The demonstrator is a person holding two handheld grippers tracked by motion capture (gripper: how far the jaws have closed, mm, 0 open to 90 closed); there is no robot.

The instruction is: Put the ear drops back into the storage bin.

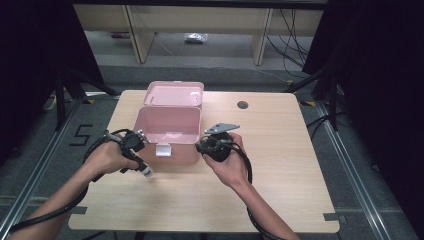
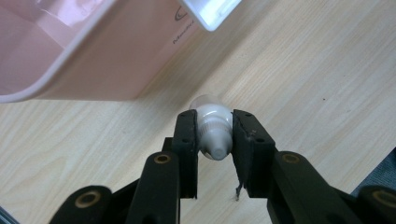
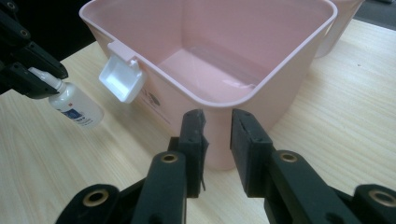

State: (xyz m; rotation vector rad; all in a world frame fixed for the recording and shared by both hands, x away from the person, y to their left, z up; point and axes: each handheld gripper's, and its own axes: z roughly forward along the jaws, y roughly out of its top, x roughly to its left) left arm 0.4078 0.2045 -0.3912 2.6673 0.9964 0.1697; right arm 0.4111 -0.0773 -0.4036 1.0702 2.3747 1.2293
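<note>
While the left claw (image 2: 215, 135) pinches a small white plastic bottle (image 2: 214, 128) by its ribbed cap, the smooth, glossy pink box (image 1: 167, 131) stands just beyond it on the pale wood-grain worktop (image 1: 280, 150). Spread and empty, the right claw (image 3: 217, 130) hovers just before the box's rounded front wall, its flat black pads apart.

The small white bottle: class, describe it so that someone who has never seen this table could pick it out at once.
Start at the open pink box in the middle of the wooden table. In front of its left corner, near the white latch, the left gripper pinches the small white bottle by its neck. It is the one loose item here: a white plastic bottle with a small printed label.
</note>
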